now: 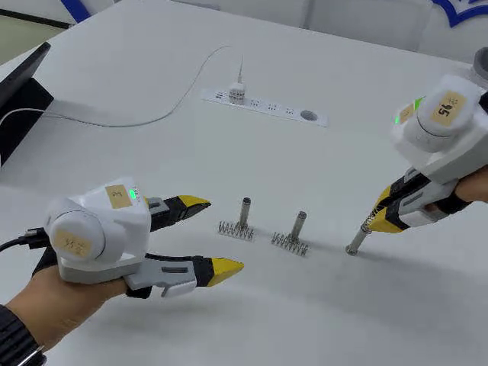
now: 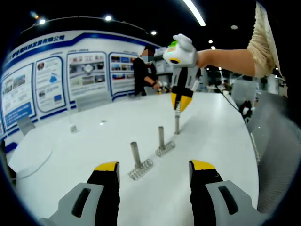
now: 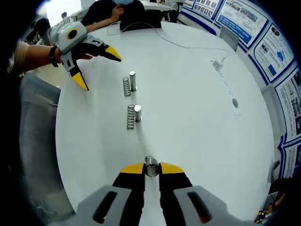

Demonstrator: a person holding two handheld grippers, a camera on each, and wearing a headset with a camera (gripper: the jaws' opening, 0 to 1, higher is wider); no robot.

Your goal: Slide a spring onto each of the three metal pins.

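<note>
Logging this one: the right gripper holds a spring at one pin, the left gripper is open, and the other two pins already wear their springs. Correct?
Not quite: in the head view the two loose springs lie on the table beside their pins, not on them. The rest holds.

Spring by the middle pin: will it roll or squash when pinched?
Lying on its side on the smooth table, the spring probably rolls if nudged. Its thin open coils likely squash, or pop free, under a hard pinch.
</note>
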